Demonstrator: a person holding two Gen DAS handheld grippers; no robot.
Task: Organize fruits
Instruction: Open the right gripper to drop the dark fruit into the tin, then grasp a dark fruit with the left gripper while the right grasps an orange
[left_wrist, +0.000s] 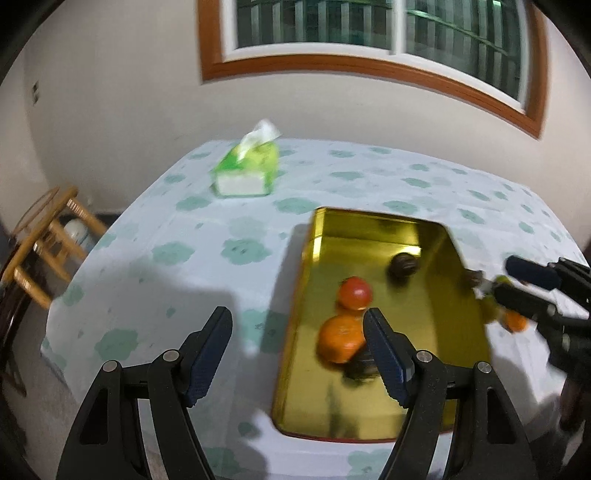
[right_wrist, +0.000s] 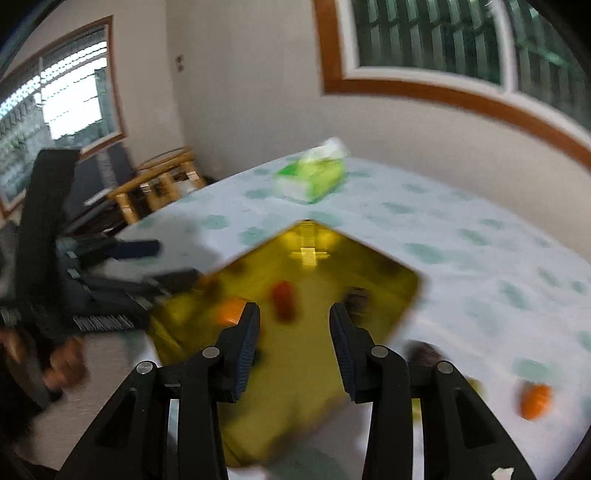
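A gold metal tray lies on the flowered tablecloth; it also shows in the right wrist view. In it are an orange, a red tomato and a dark round fruit; another dark thing lies half hidden by my left finger. My left gripper is open and empty over the tray's left rim. My right gripper is open and empty above the tray; it shows at the right of the left wrist view. An orange fruit and a dark fruit lie on the cloth right of the tray.
A green tissue pack lies at the far side of the table. A wooden chair stands past the table's left edge. A wall with a window is behind. The right wrist view is blurred.
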